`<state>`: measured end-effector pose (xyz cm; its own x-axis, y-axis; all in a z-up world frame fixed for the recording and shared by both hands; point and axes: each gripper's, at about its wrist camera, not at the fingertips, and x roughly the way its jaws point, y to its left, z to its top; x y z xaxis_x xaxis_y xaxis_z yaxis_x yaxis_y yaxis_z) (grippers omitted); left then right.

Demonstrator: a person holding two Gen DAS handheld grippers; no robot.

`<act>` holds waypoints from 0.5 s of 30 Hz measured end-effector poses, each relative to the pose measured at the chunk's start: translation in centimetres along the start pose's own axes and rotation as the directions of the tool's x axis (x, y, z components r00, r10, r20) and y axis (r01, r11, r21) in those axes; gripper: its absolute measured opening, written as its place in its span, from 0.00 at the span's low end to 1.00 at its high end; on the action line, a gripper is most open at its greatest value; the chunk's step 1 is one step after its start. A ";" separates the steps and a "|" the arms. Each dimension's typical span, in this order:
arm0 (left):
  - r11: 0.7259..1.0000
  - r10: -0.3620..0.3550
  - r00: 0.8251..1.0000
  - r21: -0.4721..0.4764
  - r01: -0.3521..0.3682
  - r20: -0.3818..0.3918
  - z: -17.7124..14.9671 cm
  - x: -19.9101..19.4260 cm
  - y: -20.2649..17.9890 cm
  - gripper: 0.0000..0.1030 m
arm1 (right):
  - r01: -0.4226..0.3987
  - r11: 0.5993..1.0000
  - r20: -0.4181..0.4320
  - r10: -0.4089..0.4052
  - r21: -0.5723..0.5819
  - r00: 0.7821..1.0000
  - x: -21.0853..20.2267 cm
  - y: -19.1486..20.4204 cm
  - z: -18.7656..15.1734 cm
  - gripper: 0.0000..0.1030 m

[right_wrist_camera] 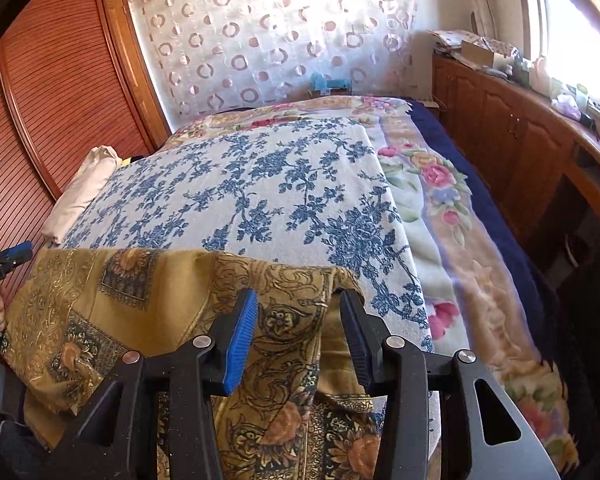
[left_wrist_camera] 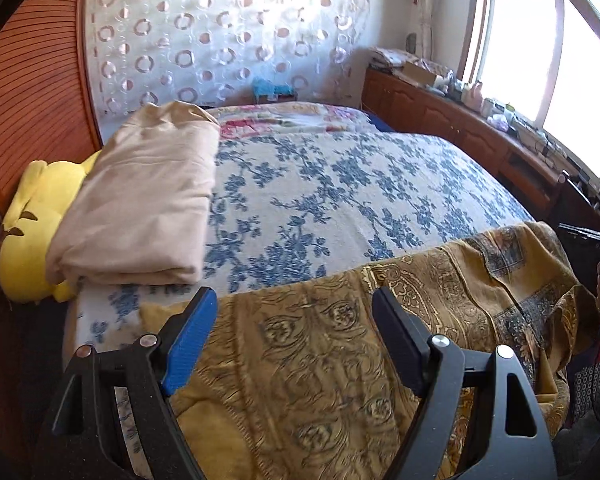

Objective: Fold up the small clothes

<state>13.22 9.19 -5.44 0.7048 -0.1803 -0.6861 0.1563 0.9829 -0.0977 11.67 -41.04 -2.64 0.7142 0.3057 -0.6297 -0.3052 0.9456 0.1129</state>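
Note:
A mustard-gold patterned garment [left_wrist_camera: 340,344] lies over the near edge of the bed, on the blue-flowered bedspread [left_wrist_camera: 320,192]. My left gripper [left_wrist_camera: 294,304] is open just above its left part, fingers well apart, holding nothing. In the right wrist view the same garment [right_wrist_camera: 148,300] drapes over the bed edge. My right gripper [right_wrist_camera: 298,308] is open, its fingers on either side of a raised fold at the garment's right end. The left gripper [right_wrist_camera: 8,260] shows at the far left of that view.
A folded beige blanket [left_wrist_camera: 144,200] lies on the bed's left side over a yellow plush toy [left_wrist_camera: 32,232]. A wooden wardrobe [right_wrist_camera: 52,112] stands at left. A wooden cabinet [right_wrist_camera: 512,148] with clutter runs under the window at right. A patterned curtain [right_wrist_camera: 276,32] hangs behind the bed.

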 end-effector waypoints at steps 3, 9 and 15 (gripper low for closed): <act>1.000 0.004 0.999 0.022 -0.003 -0.033 -0.1 1.4 -0.7 0.78 | 0.000 1.000 -0.007 0.000 0.001 1.000 0.3 0.0 0.0 0.44; 0.999 0.012 0.995 0.034 -0.008 -0.100 -0.8 3.6 -0.7 0.78 | -0.003 1.000 -0.021 0.003 0.001 1.000 0.9 -0.1 0.0 0.44; 0.999 0.021 0.992 0.047 -0.015 -0.127 -1.3 4.2 -1.0 0.80 | -0.007 1.000 -0.035 0.007 -0.004 0.999 1.5 -0.1 0.0 0.44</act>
<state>15.10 7.52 -9.13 0.6147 -0.1535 -0.7737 0.1780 0.9826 -0.0535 12.78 -40.69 -3.65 0.6898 0.3083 -0.6551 -0.3127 0.9429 0.1144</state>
